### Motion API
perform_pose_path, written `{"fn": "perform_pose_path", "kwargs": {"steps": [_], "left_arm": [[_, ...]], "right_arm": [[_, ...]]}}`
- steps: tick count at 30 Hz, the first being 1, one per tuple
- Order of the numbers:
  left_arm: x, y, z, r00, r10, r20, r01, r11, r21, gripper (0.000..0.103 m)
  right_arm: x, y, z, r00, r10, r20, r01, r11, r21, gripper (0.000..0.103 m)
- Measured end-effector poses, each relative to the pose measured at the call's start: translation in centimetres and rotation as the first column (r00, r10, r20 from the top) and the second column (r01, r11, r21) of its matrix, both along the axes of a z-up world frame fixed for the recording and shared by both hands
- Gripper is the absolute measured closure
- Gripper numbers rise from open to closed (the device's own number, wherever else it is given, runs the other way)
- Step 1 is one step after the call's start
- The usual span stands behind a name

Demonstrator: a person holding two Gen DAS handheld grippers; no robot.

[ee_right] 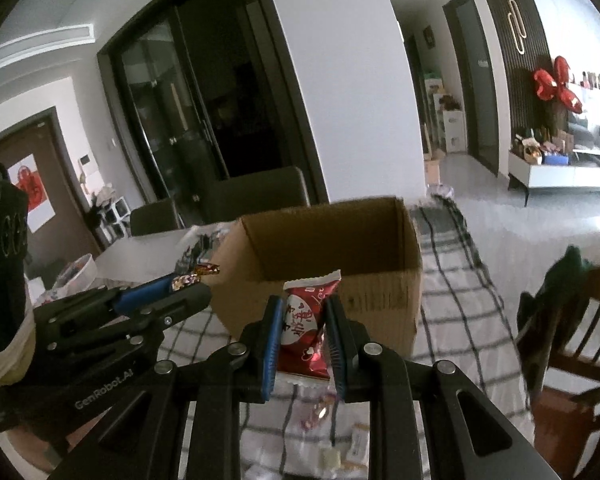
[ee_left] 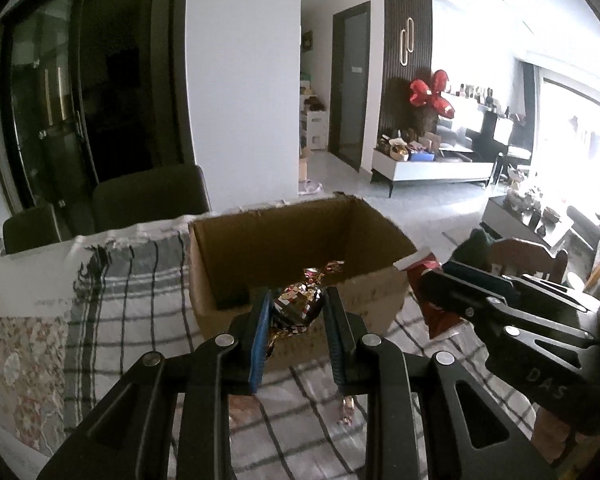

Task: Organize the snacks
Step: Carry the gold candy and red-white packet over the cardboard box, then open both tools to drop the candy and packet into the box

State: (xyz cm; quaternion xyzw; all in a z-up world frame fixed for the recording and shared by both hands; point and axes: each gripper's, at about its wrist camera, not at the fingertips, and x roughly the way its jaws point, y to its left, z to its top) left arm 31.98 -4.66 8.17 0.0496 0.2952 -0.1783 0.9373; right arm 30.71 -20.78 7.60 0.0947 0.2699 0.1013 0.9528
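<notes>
An open cardboard box [ee_left: 220, 264] [ee_right: 380, 300] stands on a checked tablecloth. My left gripper [ee_left: 298, 300] is shut on a shiny foil-wrapped candy [ee_left: 300, 304], held just in front of the box's near wall; it also shows in the right wrist view [ee_right: 188, 280]. My right gripper [ee_right: 302, 312] is shut on a red snack packet [ee_right: 304, 332] with white print, held upright before the box. In the left wrist view the right gripper [ee_left: 432, 280] comes in from the right with the red packet [ee_left: 424, 266].
Loose wrapped snacks [ee_right: 340, 456] lie on the cloth [ee_right: 452, 320] below my right gripper, and one candy [ee_left: 346, 410] below my left. Dark chairs [ee_left: 148, 196] stand behind the table. A wooden chair [ee_right: 572, 340] stands at the right.
</notes>
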Motion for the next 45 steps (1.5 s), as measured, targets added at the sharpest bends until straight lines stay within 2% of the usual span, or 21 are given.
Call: {"fn": "perform_pose_path", "kwargs": {"steps": [10,20,21,23,24,25,32,35,45], "left_arm": [[4.1,-0.3,1.3,1.000,0.024,0.019,-0.024,1.000,0.007,0.077],[8.8,-1.0,0.2,0.998,0.036,-0.056,-0.036,0.999,0.012,0.077],[9.2,-1.2,0.0,0.997,0.028,-0.065,-0.027,1.000,0.014,0.076],[9.7,-1.5,-0.4,0.996,0.038,-0.078,-0.035,0.999,0.031,0.053],[9.7,-1.5,-0.4,0.996,0.046,-0.073,-0.043,0.998,0.035,0.034],[9.6,-1.5,-0.4,0.997,0.058,-0.056,-0.056,0.998,0.039,0.032],[7.6,-1.3,-0.3,0.997,0.073,-0.019,-0.072,0.996,0.055,0.030],[6.2,-1.2,-0.2,0.997,0.076,0.008,-0.076,0.995,0.071,0.028],[1.4,-2.1,-1.2,0.999,0.008,0.038,-0.012,0.994,0.109,0.028]], "right_arm": [[3.7,-0.2,2.2,0.999,0.008,0.054,-0.006,1.000,-0.030,0.080],[8.2,-0.6,1.7,0.999,0.014,0.030,-0.012,0.998,-0.060,0.084],[8.4,-0.6,1.7,1.000,0.012,0.024,-0.011,0.998,-0.061,0.084],[8.8,-0.7,1.5,1.000,0.006,0.013,-0.005,0.998,-0.059,0.084],[8.9,-0.9,1.3,1.000,0.001,0.008,0.000,0.998,-0.060,0.084],[8.9,-0.9,1.2,1.000,-0.001,0.004,0.002,0.998,-0.060,0.084],[7.8,-1.8,0.8,0.999,-0.037,-0.008,0.037,0.997,-0.061,0.082],[7.0,-2.0,0.6,0.999,-0.053,-0.014,0.052,0.997,-0.061,0.069],[2.2,-2.6,-1.1,0.996,-0.085,-0.028,0.084,0.995,-0.062,0.069]]}}
